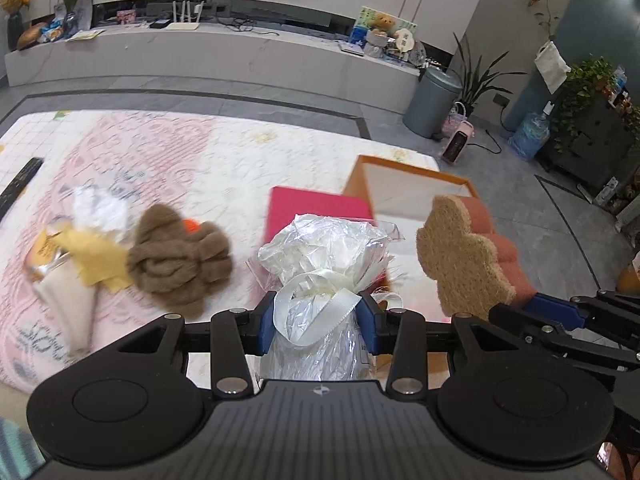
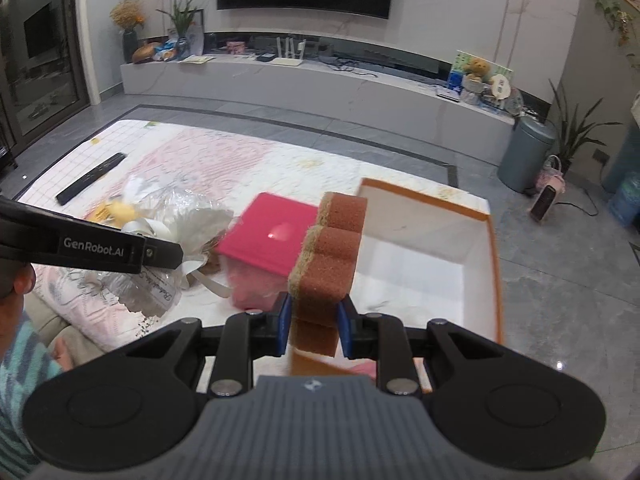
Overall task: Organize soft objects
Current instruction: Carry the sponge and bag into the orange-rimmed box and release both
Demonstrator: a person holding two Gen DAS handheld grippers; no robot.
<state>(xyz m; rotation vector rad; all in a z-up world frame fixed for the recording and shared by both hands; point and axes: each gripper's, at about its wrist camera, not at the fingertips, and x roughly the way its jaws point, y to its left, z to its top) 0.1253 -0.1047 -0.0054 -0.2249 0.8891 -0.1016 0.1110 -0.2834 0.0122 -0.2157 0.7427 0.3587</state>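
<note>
My left gripper (image 1: 318, 322) is shut on a crinkly clear plastic bag (image 1: 324, 244) tied with a white ribbon, held above the pink mat. My right gripper (image 2: 312, 330) is shut on a brown-and-tan lobed sponge (image 2: 330, 264), which stands upright over the near edge of an open orange-rimmed white box (image 2: 452, 256). In the left wrist view the same sponge (image 1: 466, 256) shows at the right, beside that box (image 1: 404, 184). A pink box (image 2: 272, 234) lies left of the white one. On the mat to the left lie a brown knitted piece (image 1: 180, 260), a yellow cloth (image 1: 98, 256) and white soft items (image 1: 100, 208).
The pink and white patterned mat (image 1: 192, 148) covers the floor. A black remote (image 2: 90, 178) lies at its far left. A grey bin (image 2: 526, 154) and a small pink heater (image 2: 546, 196) stand to the right on grey tiles. A person's striped sleeve (image 2: 16, 364) is at lower left.
</note>
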